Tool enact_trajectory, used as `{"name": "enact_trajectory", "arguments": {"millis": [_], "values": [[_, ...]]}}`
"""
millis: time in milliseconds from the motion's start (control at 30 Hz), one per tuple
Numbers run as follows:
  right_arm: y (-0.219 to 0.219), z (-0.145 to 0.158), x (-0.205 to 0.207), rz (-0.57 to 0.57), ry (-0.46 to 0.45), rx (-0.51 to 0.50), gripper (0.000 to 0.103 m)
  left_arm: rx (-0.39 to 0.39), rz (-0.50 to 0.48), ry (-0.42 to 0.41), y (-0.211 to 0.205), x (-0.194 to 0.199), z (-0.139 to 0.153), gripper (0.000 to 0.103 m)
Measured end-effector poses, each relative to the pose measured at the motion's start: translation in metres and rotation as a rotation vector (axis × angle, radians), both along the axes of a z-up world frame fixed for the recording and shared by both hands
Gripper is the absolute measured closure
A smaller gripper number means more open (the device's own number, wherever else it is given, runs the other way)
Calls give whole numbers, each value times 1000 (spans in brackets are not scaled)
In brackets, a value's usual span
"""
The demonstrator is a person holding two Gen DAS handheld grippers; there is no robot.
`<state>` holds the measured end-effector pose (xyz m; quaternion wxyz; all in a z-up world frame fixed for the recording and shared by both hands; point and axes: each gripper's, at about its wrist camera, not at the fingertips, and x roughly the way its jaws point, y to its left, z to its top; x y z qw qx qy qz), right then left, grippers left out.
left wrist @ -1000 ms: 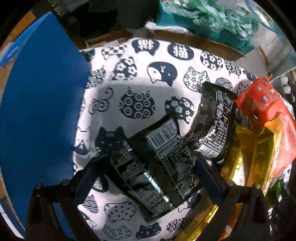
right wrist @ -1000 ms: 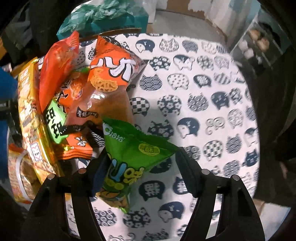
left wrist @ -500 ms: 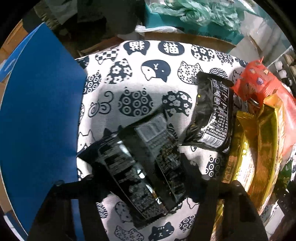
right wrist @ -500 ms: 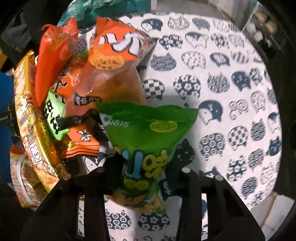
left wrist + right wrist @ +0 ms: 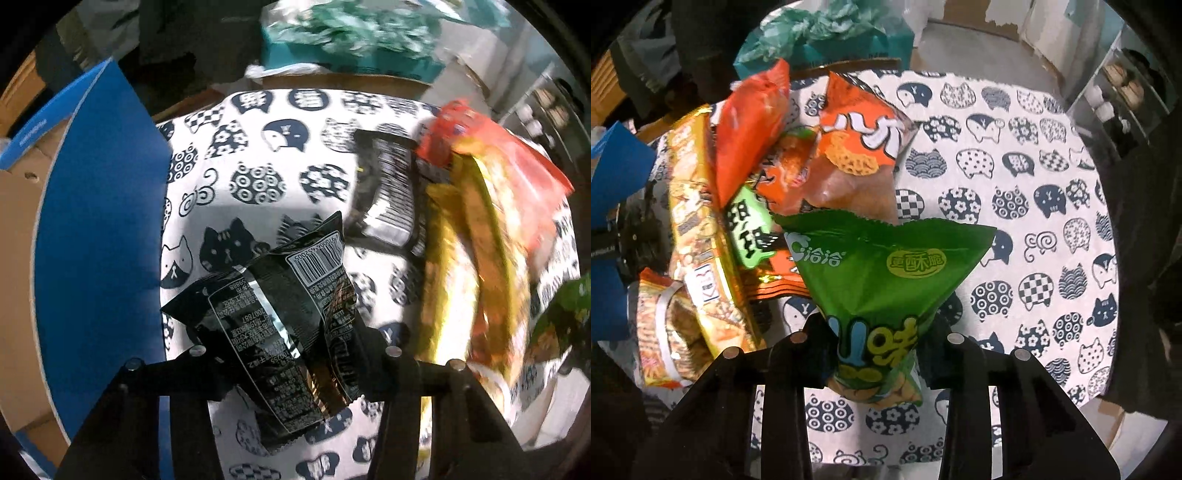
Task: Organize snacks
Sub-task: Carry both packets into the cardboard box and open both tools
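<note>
Right wrist: crinkly green packet [image 5: 882, 273].

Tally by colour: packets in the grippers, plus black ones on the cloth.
Black packet, between left gripper's closing jaws: 1
Second black packet, on the cloth: 1
Green packet, between right gripper's closing jaws: 1
Total: 3

left gripper [image 5: 284, 343]: jaws closing, pinching packet | right gripper [image 5: 875, 336]: jaws closing, pinching packet, pointing down

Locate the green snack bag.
In the right wrist view, the green snack bag sits pinched in the closing right gripper, just right of the orange packets.
</note>
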<state>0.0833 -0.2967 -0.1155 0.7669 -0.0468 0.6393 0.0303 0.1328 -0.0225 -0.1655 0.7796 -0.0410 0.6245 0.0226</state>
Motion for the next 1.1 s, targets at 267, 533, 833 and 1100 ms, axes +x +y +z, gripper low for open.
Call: {"name": "enact_trajectory", "arguments": {"millis": [267, 533, 833, 1100], "values": [[7, 26, -13, 45, -58, -6, 70, 64, -94, -98, -14, -24, 39, 51], [20, 50, -12, 89, -127, -1, 70, 107, -138, -187, -8, -46, 79, 51], [61, 80, -11, 172, -185, 38, 70, 188, -207, -319, 1, -71, 123, 51], [110, 98, -10, 259, -216, 75, 70, 217, -191, -384, 33, -86, 146, 51]]}}
